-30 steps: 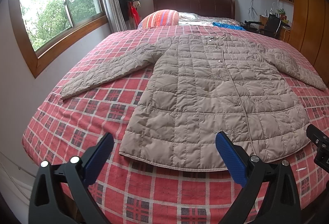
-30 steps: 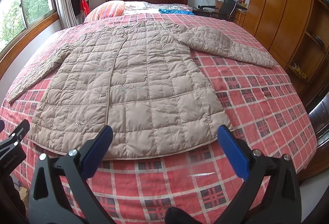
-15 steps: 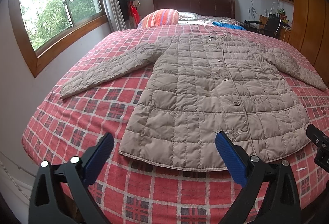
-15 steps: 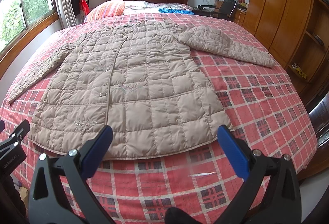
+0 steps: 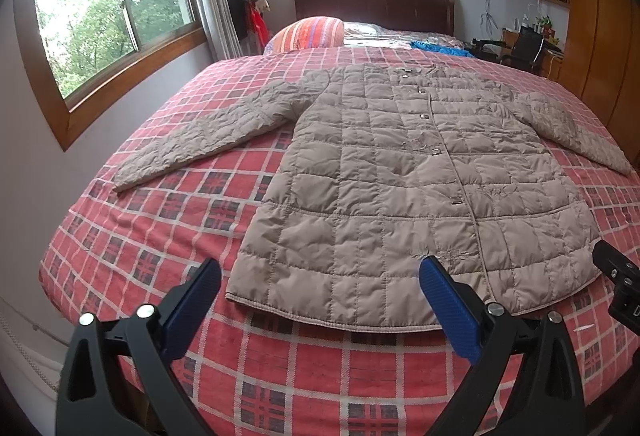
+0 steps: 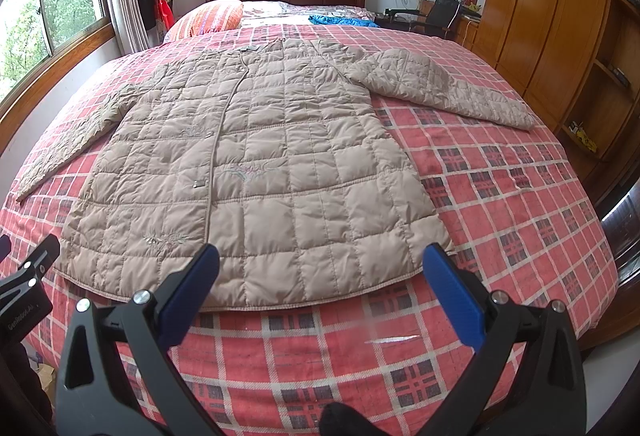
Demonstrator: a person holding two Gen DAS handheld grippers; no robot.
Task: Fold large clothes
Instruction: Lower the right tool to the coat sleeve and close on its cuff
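Beige quilted coat (image 5: 400, 171); red plaid bedspread (image 5: 168, 211); orange striped pillow (image 5: 308, 33); blue-padded black tongs (image 6: 320, 272).

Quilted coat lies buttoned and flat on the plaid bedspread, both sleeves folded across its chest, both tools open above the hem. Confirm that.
Not quite: the sleeves are not folded. On the quilted coat, both sleeves lie spread out sideways on the plaid bedspread, as the right wrist view shows. The left tool and right tool are open.

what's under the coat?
The coat lies flat, front up, on the red plaid bedspread, which shows all around it. Whatever sits directly beneath the coat is covered and cannot be seen. Both grippers hang open, short of the hem.
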